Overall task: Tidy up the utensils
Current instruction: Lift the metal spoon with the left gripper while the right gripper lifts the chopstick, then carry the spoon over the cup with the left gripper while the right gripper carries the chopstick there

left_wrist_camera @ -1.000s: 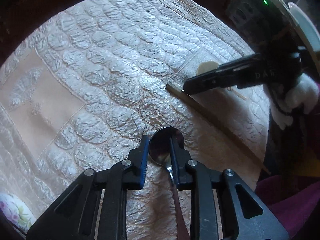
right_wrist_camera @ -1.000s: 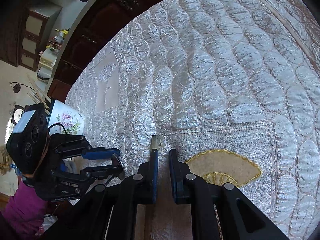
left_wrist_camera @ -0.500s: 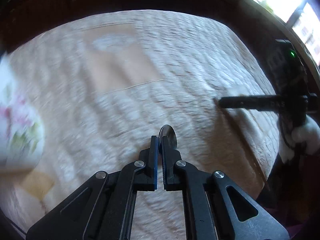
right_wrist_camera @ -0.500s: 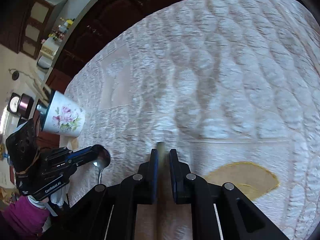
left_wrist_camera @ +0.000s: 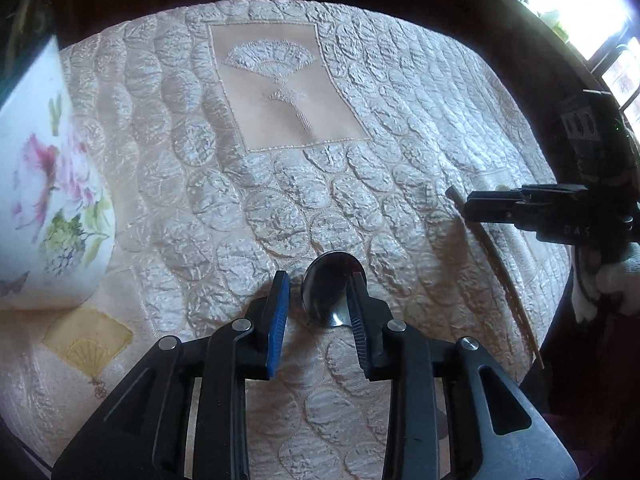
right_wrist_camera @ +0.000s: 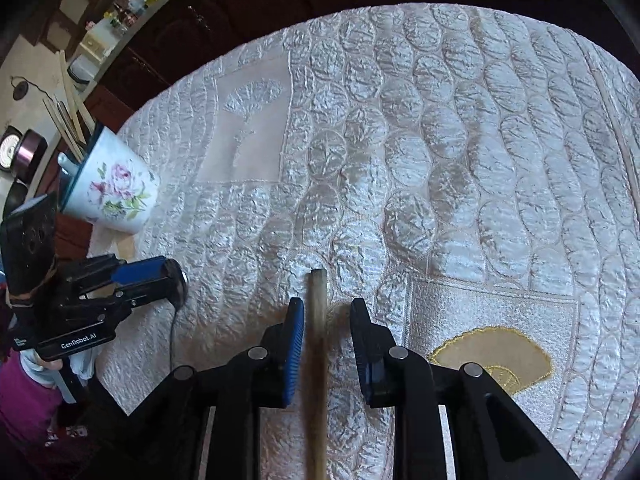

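Quilted cream bedspread point(right_wrist_camera: 400, 152), dark wood cabinets point(right_wrist_camera: 248, 4)

The spoon point(left_wrist_camera: 332, 292) handle is hidden beneath the left tongs point(left_wrist_camera: 318, 312).

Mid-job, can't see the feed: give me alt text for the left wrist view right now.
The left gripper is open over a quilted cream tablecloth, with a metal spoon bowl between its fingers, against the right one. A floral cup stands at the left edge; at right, the right gripper is around a chopstick.
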Demonstrator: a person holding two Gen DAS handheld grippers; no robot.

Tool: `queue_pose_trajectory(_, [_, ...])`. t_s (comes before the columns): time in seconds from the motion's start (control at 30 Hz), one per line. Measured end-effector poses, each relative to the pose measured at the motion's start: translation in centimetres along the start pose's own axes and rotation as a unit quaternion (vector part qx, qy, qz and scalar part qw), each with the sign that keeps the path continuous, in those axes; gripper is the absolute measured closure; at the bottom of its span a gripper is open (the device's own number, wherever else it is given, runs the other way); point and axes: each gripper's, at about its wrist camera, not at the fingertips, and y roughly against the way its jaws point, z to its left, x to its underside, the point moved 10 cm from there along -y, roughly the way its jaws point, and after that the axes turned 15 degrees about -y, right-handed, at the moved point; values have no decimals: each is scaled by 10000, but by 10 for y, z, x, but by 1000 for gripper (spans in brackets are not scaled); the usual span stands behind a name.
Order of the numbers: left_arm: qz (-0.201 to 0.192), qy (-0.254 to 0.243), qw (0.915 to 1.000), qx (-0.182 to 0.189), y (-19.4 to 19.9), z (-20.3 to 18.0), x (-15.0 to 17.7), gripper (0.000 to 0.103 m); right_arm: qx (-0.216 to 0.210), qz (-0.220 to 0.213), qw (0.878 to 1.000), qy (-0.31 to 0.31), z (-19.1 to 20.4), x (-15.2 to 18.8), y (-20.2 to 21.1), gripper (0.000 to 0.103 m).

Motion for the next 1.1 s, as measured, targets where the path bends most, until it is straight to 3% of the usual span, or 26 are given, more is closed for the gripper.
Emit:
queue_pose_trajectory(0.07, [10, -124, 9998, -131, -6, -3, -4, 75, 81, -135, 9999, 48, 4, -2, -6, 85])
queue_pose_trajectory(0.17, [-66, -192, 9997, -168, -6, -8, -8, 94, 184, -260, 9993, 191, 12, -2, -11, 95])
queue_pose_trajectory(0.3, [-323, -100, 9992, -219, 10, -11, -11, 102, 26, -538, 9983, 222, 25, -5, 8, 95])
queue_pose_trajectory(0.4, [-566, -68, 9980, -286, 30, -11, -15, 103, -332, -854, 9957, 167, 39, -14, 38, 95])
queue_pose_trajectory(0.5, [-730, -89, 9966, -383, 46, -8, -17, 103, -406, -1072, 9931, 229, 50, -20, 55, 95])
queue_pose_trajectory(0.63, [-574, -81, 9975, -398, 40, -6, -10, 103, -447, -1142, 9920, 289, 58, -22, 63, 95])
queue_pose_trajectory(0.67, [-518, -99, 9979, -372, 39, -7, -7, 100, -467, -1138, 9919, 303, 60, -19, 63, 95])
queue_pose_trajectory(0.77, [-368, -224, 9987, -284, 28, -11, -1, 71, -519, -1081, 9923, 302, 55, -12, 68, 95])
queue_pose_trajectory(0.8, [-318, -253, 9989, -253, 22, -13, -1, 70, -525, -1072, 9924, 295, 55, -9, 66, 95])
queue_pose_trajectory(1.0, [27, -373, 9993, -95, -11, -10, -3, 73, -564, -1011, 9930, 252, 50, -6, 69, 95])
queue_pose_trajectory(1.03, [-2, -516, 9986, -133, -13, -13, -5, 78, -569, -1010, 9930, 239, 49, -5, 70, 95])
queue_pose_trajectory(1.07, [15, -647, 9978, -145, -13, -17, -6, 90, -574, -1011, 9930, 224, 48, -5, 71, 95])
queue_pose_trajectory(1.1, [5, -716, 9973, -141, -13, -20, -8, 94, -576, -1012, 9930, 215, 48, -6, 71, 95])
